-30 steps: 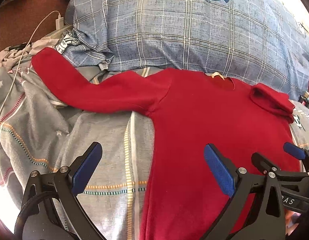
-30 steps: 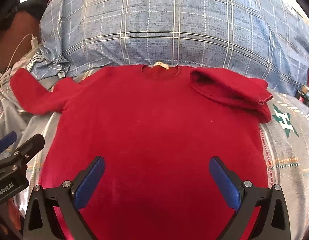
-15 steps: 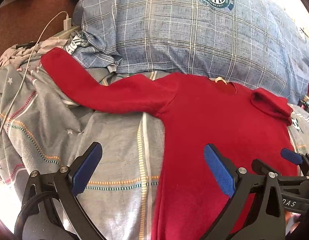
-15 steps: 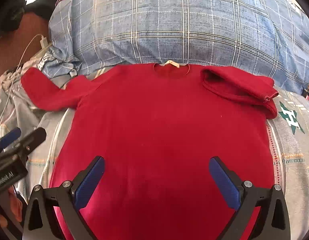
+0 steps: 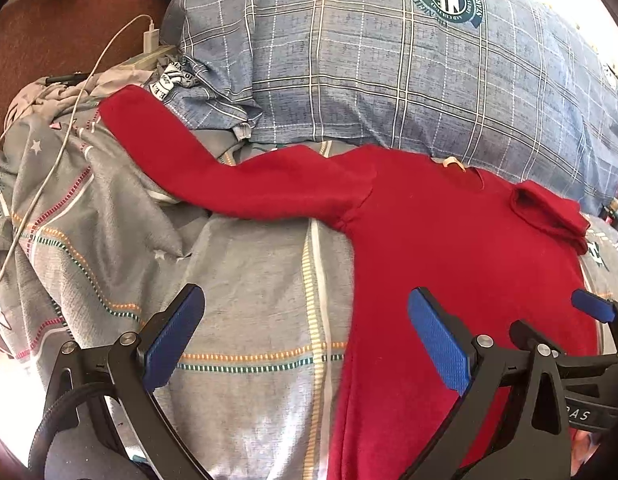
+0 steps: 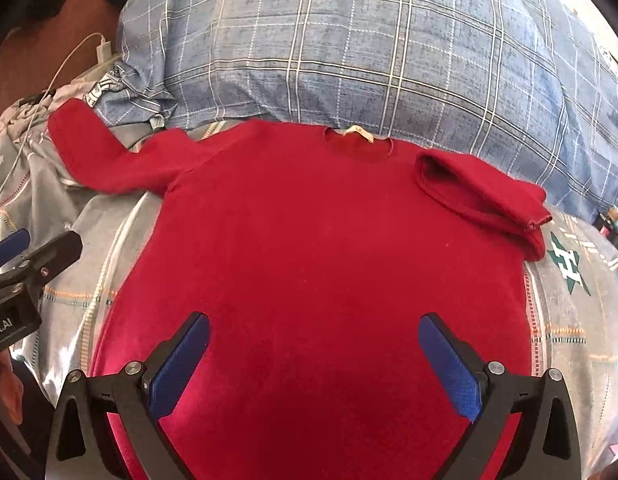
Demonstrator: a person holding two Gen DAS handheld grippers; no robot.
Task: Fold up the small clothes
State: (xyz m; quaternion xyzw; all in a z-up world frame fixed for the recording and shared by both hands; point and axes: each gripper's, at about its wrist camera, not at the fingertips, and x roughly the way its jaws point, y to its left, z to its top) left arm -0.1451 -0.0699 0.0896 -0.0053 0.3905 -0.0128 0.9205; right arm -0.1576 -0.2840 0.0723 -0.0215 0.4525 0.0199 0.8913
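A big blue checked pillow [image 6: 349, 48] fills the top, at 12 o'clock. Below it a gray striped bed cover [image 5: 249, 280] spreads wide. A red sweater [image 6: 321, 248] lies flat on the cover, its neck touching the pillow. One sleeve [image 5: 229, 184] stretches out toward 10 o'clock. The other sleeve [image 6: 481, 196] is folded onto the body at 2 o'clock. The right gripper [image 6: 313, 360] hovers at 6 o'clock, fingers wide apart, holding nothing. The left gripper [image 5: 305, 340] is also wide apart, at the sweater's left edge. A white cable [image 5: 49, 168] trails at 9 o'clock.
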